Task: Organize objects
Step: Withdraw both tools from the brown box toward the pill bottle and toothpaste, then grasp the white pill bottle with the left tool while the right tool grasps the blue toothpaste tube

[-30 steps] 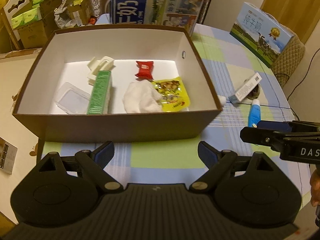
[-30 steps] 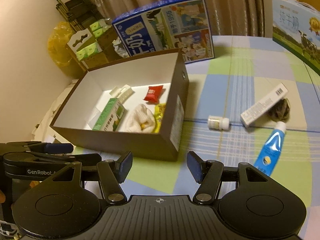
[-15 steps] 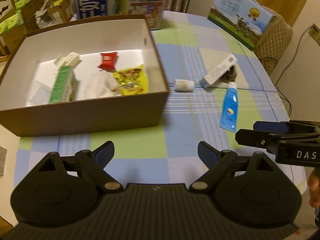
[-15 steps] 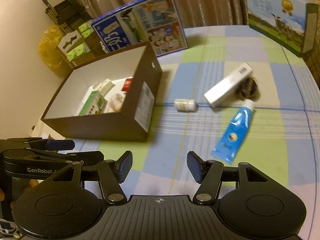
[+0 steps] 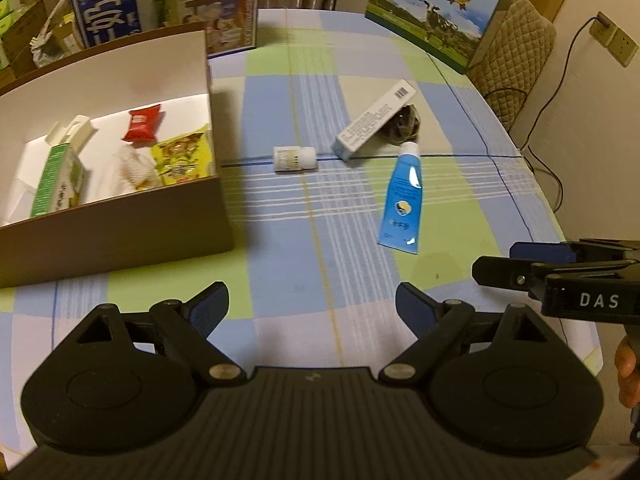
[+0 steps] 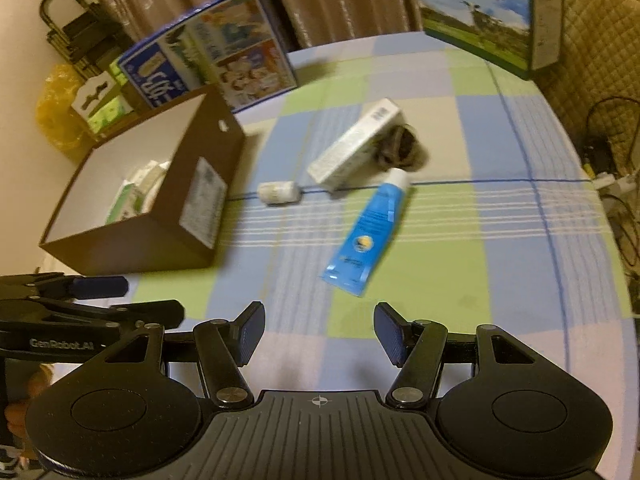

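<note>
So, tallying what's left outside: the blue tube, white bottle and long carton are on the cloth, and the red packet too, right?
Not the red packet: the left wrist view shows it inside the brown box. The blue tube, white bottle and long carton do lie on the cloth.

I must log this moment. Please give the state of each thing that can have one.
Left tongs: open, empty.
Right tongs: open, empty.
Brown box: open, partly filled.
Blue tube: flat on the table, cap on.
White bottle: on its side, capped.
White carton: closed, leaning on a dark object.
</note>
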